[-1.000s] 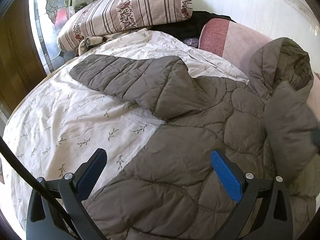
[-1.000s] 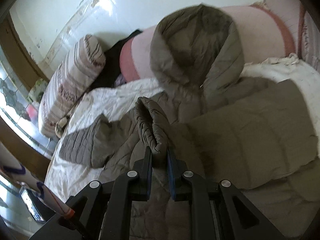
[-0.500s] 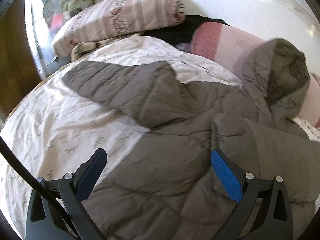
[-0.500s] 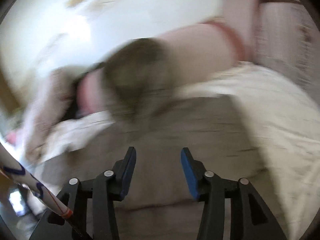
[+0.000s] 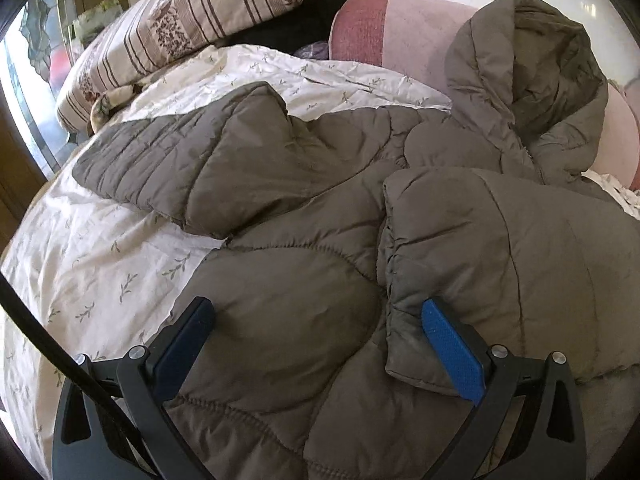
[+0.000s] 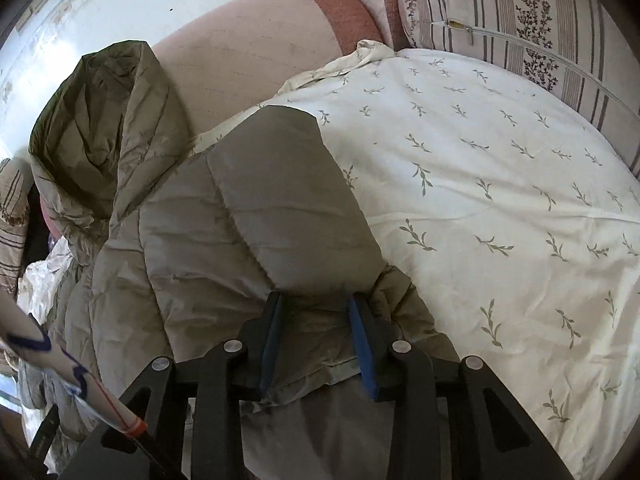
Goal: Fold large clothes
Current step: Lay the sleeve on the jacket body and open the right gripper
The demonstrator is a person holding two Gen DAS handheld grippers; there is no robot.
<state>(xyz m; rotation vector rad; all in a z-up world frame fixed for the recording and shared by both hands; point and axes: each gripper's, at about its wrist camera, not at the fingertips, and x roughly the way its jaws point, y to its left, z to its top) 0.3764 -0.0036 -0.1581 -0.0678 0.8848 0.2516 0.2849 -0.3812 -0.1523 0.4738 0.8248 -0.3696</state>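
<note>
A grey-brown quilted hooded jacket [image 5: 304, 280] lies on the bed. Its left sleeve [image 5: 180, 156] stretches out to the left. Its right sleeve [image 5: 500, 264] lies folded across the body, cuff near my left gripper's right finger. The hood [image 5: 532, 80] leans on a pink bolster. My left gripper [image 5: 316, 328] is open and empty just above the jacket's lower body. In the right wrist view the folded sleeve [image 6: 256, 208] lies ahead of my right gripper [image 6: 316, 312], which is open with jacket fabric between its jaws, not clamped.
A white leaf-print bedsheet [image 6: 500, 200] covers the bed. A striped floral pillow [image 5: 180, 28] lies at the back left, another [image 6: 520, 20] at the right. A pink bolster [image 6: 248, 52] runs along the white wall. A dark garment [image 5: 288, 28] lies behind.
My right gripper let go of the right sleeve cuff, opened and swung to the right. The sleeve now lies folded across the jacket body. My left gripper stayed open and shifted slightly.
</note>
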